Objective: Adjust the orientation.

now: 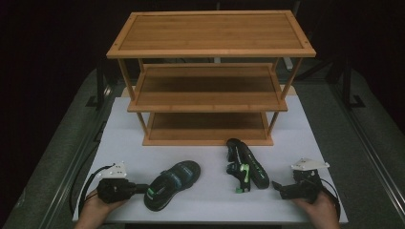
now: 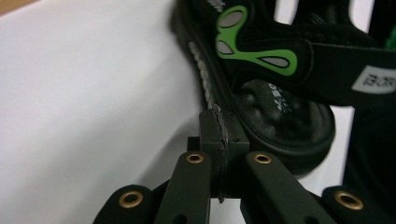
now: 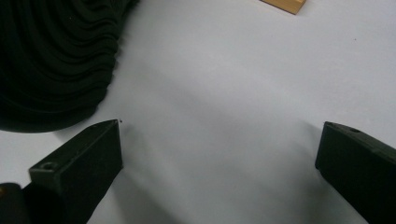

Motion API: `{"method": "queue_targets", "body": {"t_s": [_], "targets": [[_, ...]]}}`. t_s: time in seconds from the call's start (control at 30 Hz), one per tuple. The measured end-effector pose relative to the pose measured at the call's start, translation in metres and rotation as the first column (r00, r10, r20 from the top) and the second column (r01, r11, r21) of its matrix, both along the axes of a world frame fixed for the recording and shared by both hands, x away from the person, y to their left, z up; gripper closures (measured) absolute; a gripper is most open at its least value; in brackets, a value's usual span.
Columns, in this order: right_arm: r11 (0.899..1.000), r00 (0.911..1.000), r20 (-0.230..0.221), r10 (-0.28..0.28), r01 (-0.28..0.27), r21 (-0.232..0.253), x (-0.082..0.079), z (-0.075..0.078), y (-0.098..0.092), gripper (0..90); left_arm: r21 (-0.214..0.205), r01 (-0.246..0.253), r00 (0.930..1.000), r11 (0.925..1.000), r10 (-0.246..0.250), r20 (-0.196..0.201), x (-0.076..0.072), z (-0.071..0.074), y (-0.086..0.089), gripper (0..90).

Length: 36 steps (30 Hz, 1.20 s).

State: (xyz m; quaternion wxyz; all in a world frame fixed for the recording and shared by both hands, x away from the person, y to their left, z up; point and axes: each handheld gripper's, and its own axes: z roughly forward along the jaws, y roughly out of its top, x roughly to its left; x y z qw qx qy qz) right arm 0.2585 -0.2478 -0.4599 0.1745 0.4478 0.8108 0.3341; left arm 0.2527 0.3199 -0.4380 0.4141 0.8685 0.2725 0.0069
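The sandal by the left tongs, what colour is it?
The sandal is black with bright green trim and grey inserts, clearest in the left gripper view.

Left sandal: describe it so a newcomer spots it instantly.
On the white tabletop, in front of the three-tier bamboo shoe rack, lie two black sandals with green accents. The left sandal lies sole-down, footbed up, at the left tongs; the other sandal lies on its side.
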Motion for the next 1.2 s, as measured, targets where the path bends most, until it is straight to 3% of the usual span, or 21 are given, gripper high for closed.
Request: {"method": "queue_targets", "body": {"t_s": [0.2, 0.5, 0.67, 0.73, 0.83, 1.0, 1.13, 1.2], "targets": [[1.000, 1.0000, 0.000, 0.000, 0.000, 0.000, 0.000, 0.000, 0.000, 0.0, -0.016, 0.056, 0.9984, 0.9983, -0.057, -0.007, -0.007, -0.002, -0.008, 90.0], [1.000, 1.0000, 0.000, 0.000, 0.000, 0.000, 0.000, 0.000, 0.000, 0.0, -0.032, 0.156, 0.9875, 0.9872, -0.157, -0.017, -0.013, -0.002, -0.033, 90.0], [1.000, 1.0000, 0.000, 0.000, 0.000, 0.000, 0.000, 0.000, 0.000, 0.0, -0.025, 0.160, 0.9869, 0.9868, -0.160, -0.014, -0.012, -0.001, -0.033, 90.0], [1.000, 1.0000, 0.000, 0.000, 0.000, 0.001, 0.000, 0.000, 0.000, 0.0, -0.051, 0.138, 0.9904, 0.9891, -0.138, 0.004, -0.012, 0.002, -0.029, 89.0], [1.000, 1.0000, 0.000, 0.000, 0.000, 0.001, 0.000, 0.000, 0.000, 0.0, -0.081, 0.099, 0.9948, 0.9918, -0.097, 0.031, -0.009, 0.010, -0.022, 73.3], [1.000, 1.0000, 0.000, 0.000, 0.000, 0.001, 0.000, 0.000, 0.000, 0.0, -0.109, 0.058, 0.9974, 0.9924, -0.053, 0.049, 0.000, 0.024, -0.019, 57.2], [1.000, 1.0000, -0.001, 0.000, 0.000, 0.001, 0.000, 0.000, 0.000, 0.0, -0.130, 0.066, 0.9970, 0.9894, -0.060, 0.049, 0.005, 0.033, -0.022, 47.3], [1.000, 1.0000, 0.000, 0.001, -0.001, 0.000, 0.000, 0.000, 0.000, 0.0, -0.135, 0.074, 0.9959, 0.9881, -0.066, 0.062, 0.011, 0.041, -0.030, 47.2]]}}
